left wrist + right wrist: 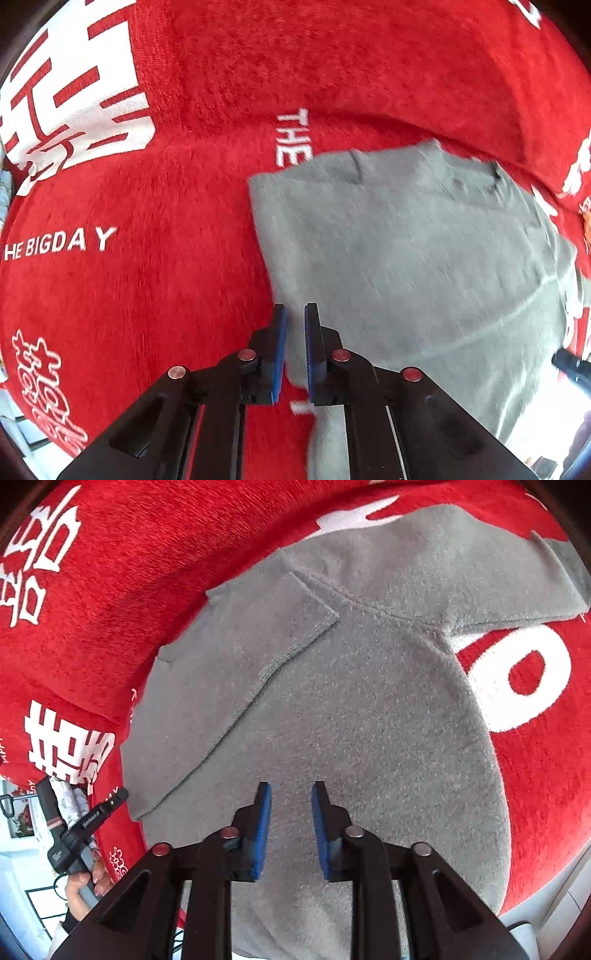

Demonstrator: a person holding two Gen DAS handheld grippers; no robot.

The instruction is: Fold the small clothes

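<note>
Jaws of left gripper [294, 314] pinch grey garment [406, 251].

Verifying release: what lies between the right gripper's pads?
Nothing pinched: the right gripper stands open over the grey garment, per the right wrist view.

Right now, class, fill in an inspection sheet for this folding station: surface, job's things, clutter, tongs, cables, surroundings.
Surface: red plush blanket with white lettering, rumpled in a ridge.
Job's things: one grey fleece garment lying on the blanket, one sleeve folded in across the body, the other spread out.
Clutter: nothing seen.
Tongs: left tongs pinched on the garment's edge; right tongs part open above the fleece, gripping nothing. A hand holds the left tool's handle.
Cables: nothing seen for certain.
Surroundings: pale, bright room at the frame edges, too blurred to detail.
</note>
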